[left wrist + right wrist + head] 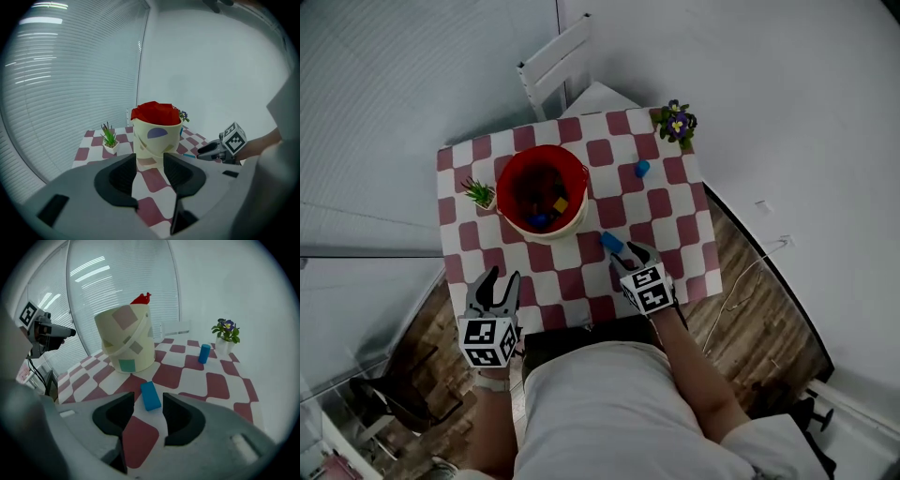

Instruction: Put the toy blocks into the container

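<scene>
Blue block (150, 395) lies just past the fingertips of the open, empty right gripper (149, 401).
Left gripper (149, 160) is open and empty too; only the head view shows toy blocks (559, 203) inside the bucket (508, 176).

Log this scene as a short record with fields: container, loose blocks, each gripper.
Container: bucket with red lining, on checked table, holds blocks
Loose blocks: flat blue block near bucket; upright blue block farther back
Left gripper: jaws open, empty
Right gripper: jaws open, flat blue block just ahead, ungripped
</scene>
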A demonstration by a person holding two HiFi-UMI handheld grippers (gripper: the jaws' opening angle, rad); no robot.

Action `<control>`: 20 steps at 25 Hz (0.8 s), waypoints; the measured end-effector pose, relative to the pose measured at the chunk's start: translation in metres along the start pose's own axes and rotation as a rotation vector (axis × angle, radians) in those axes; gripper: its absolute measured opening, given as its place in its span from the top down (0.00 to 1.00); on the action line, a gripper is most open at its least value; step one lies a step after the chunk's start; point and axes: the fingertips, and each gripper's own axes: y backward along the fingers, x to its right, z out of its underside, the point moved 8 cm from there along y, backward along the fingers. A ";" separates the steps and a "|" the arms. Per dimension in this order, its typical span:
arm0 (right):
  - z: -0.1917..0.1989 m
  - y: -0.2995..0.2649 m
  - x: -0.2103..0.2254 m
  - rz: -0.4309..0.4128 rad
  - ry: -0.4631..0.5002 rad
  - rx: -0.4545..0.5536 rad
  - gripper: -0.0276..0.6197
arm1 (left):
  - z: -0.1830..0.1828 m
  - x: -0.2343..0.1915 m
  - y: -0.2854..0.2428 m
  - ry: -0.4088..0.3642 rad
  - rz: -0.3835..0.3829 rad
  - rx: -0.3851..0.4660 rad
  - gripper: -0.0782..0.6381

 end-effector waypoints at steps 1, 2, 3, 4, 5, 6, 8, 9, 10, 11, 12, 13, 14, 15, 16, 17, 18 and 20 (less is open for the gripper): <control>0.002 -0.004 0.001 -0.007 0.013 -0.011 0.67 | 0.003 0.002 0.001 0.010 -0.008 -0.002 0.65; 0.002 -0.008 0.002 -0.014 0.025 -0.020 0.67 | 0.007 0.004 0.002 0.020 -0.014 -0.005 0.65; 0.003 -0.011 0.002 -0.021 0.037 -0.029 0.67 | 0.011 0.006 0.002 0.028 -0.022 -0.009 0.65; 0.003 -0.014 0.002 -0.026 0.051 -0.038 0.67 | 0.014 0.008 0.003 0.035 -0.030 -0.014 0.66; 0.004 -0.018 0.002 -0.029 0.066 -0.045 0.67 | 0.017 0.009 0.004 0.040 -0.038 -0.019 0.65; 0.005 -0.022 0.002 -0.031 0.082 -0.050 0.67 | 0.020 0.011 0.005 0.044 -0.046 -0.024 0.65; 0.006 -0.028 0.002 -0.039 0.100 -0.059 0.67 | 0.025 0.013 0.006 0.056 -0.058 -0.030 0.65; 0.007 -0.030 0.002 -0.041 0.102 -0.068 0.67 | 0.027 0.014 0.007 0.064 -0.063 -0.033 0.65; 0.008 -0.032 0.002 -0.041 0.101 -0.080 0.67 | 0.030 0.015 0.009 0.073 -0.068 -0.036 0.65; 0.008 -0.033 0.002 -0.040 0.101 -0.094 0.67 | 0.032 0.015 0.010 0.080 -0.072 -0.039 0.65; 0.008 -0.034 0.002 -0.038 0.100 -0.104 0.67 | 0.035 0.015 0.011 0.086 -0.075 -0.042 0.65; 0.008 -0.035 0.002 -0.037 0.101 -0.106 0.67 | 0.037 0.016 0.011 0.091 -0.076 -0.045 0.65; 0.008 -0.036 0.002 -0.036 0.103 -0.101 0.67 | 0.040 0.016 0.012 0.094 -0.077 -0.049 0.66; 0.009 -0.037 0.002 -0.033 0.105 -0.094 0.67 | 0.042 0.017 0.012 0.098 -0.077 -0.052 0.65; 0.009 -0.037 0.002 -0.029 0.105 -0.090 0.67 | 0.043 0.017 0.013 0.102 -0.076 -0.054 0.65; 0.009 -0.036 0.002 -0.022 0.100 -0.090 0.67 | 0.045 0.017 0.013 0.107 -0.075 -0.055 0.65; 0.009 -0.035 0.003 -0.015 0.092 -0.091 0.67 | 0.046 0.016 0.013 0.111 -0.073 -0.056 0.66; 0.010 -0.035 0.004 0.000 0.081 -0.090 0.68 | 0.046 0.014 0.012 0.114 -0.066 -0.054 0.66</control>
